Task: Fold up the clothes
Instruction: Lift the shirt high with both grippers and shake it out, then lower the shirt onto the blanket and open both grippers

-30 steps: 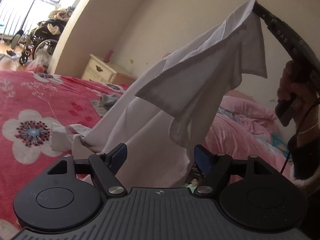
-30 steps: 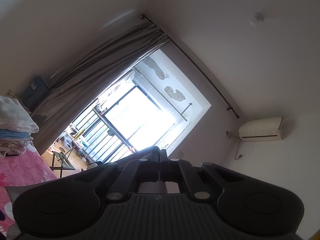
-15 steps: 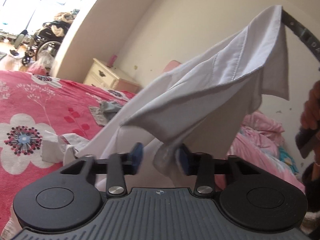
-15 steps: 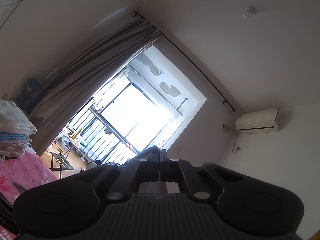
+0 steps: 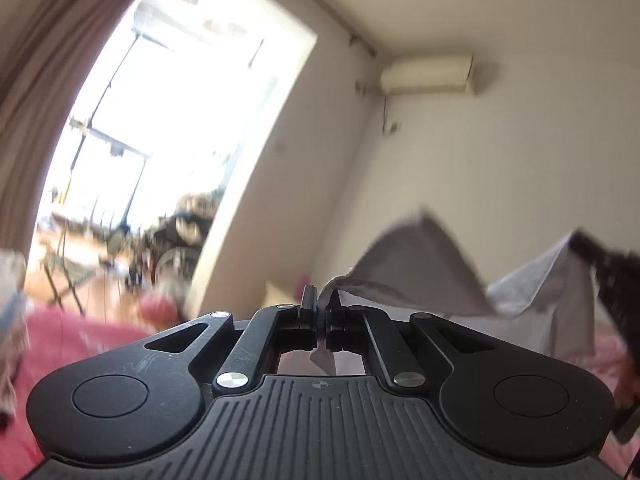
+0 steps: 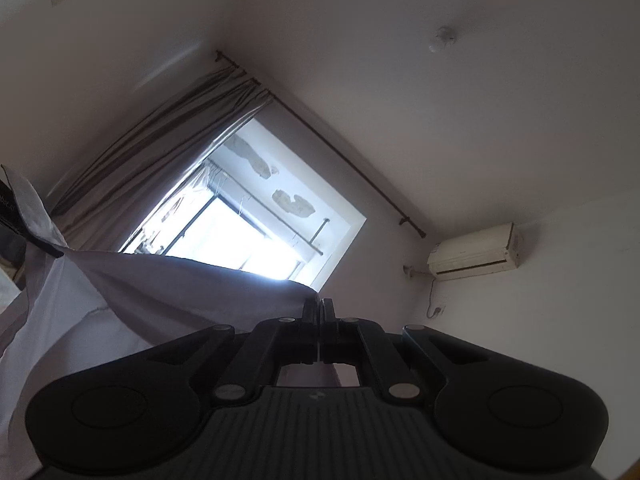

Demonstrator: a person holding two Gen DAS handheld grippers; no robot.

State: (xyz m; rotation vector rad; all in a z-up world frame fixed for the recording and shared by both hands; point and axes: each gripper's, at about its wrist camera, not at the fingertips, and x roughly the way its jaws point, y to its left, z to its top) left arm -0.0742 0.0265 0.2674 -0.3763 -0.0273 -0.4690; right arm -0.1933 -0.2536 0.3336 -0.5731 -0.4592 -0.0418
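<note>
A white shirt (image 5: 416, 276) hangs in the air between my two grippers above the bed. My left gripper (image 5: 320, 300) is shut on one edge of it. My right gripper (image 6: 319, 308) is shut on another edge, and the shirt (image 6: 132, 292) stretches away to the left of it. In the left wrist view the right gripper (image 5: 600, 264) shows at the far right, blurred, with cloth in its tip. In the right wrist view the left gripper (image 6: 8, 208) shows at the far left edge with cloth hanging from it. Both views tilt up.
A bed with a red floral cover (image 5: 80, 340) lies below at the left, pink bedding (image 5: 608, 360) at the right. A bright window (image 5: 168, 120) with a brown curtain (image 5: 44, 80) is at the left. An air conditioner (image 6: 474, 254) hangs high on the wall.
My left gripper has shut on the shirt's edge and swung upward, so its view now shows window and ceiling. The shirt now spans between both grippers. The right gripper stays shut.
</note>
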